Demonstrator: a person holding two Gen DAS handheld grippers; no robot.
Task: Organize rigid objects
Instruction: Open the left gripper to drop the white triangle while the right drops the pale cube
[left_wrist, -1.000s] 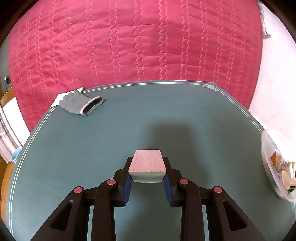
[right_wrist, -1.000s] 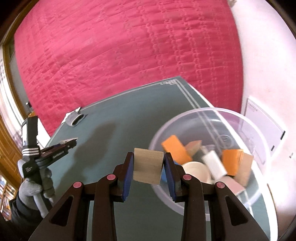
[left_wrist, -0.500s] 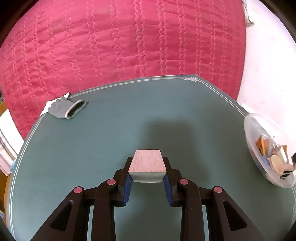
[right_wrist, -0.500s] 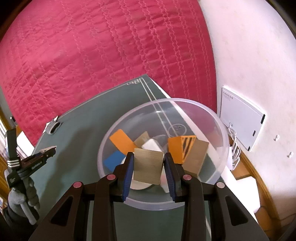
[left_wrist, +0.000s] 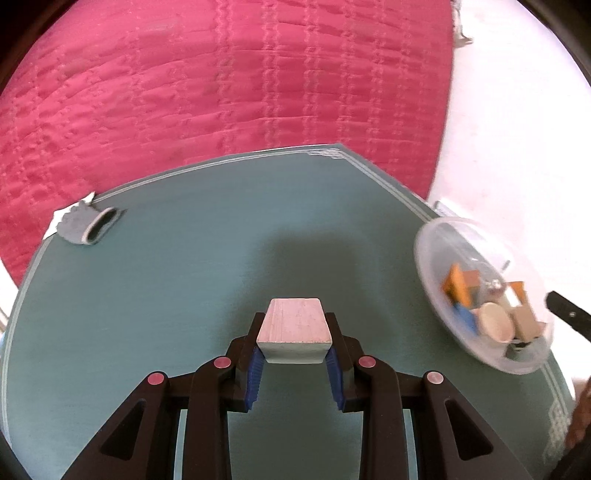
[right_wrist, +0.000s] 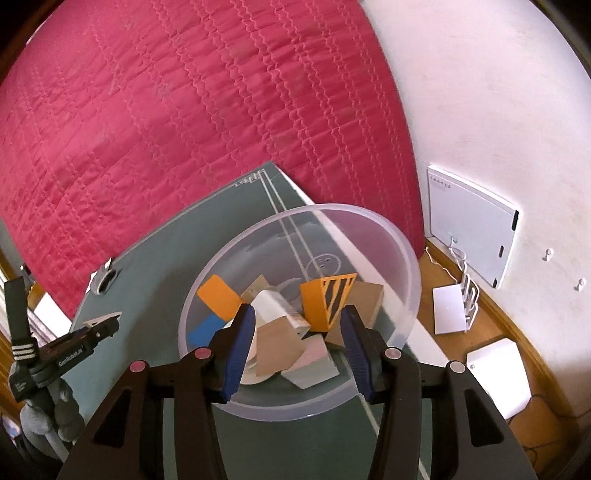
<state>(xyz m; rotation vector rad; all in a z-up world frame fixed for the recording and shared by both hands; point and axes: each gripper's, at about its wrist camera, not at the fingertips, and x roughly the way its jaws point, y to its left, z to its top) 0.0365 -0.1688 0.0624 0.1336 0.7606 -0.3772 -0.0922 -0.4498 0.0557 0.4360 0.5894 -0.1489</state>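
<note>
My left gripper (left_wrist: 294, 360) is shut on a pale wooden block (left_wrist: 294, 327) and holds it above the green table (left_wrist: 207, 266). The clear plastic bowl (left_wrist: 439, 236) stands at the right of the table with several blocks inside. In the right wrist view my right gripper (right_wrist: 298, 334) is open above the clear bowl (right_wrist: 402, 280). A brown wooden block (right_wrist: 277, 344) lies loose between the spread jaws, among orange (right_wrist: 218, 298), blue (right_wrist: 205, 328), white (right_wrist: 273, 304) and pink (right_wrist: 312, 360) blocks in the bowl.
A grey glove (left_wrist: 88, 223) lies at the table's far left corner. A red quilted cover (left_wrist: 221, 85) hangs behind the table. The left gripper shows at the left of the right wrist view (right_wrist: 90, 332). White boxes (right_wrist: 496, 376) and a white panel (right_wrist: 472, 221) are on the right.
My right gripper opened and the brown block dropped into the bowl. My left gripper, still holding the pale block, swung right so the bowl came further into its view.
</note>
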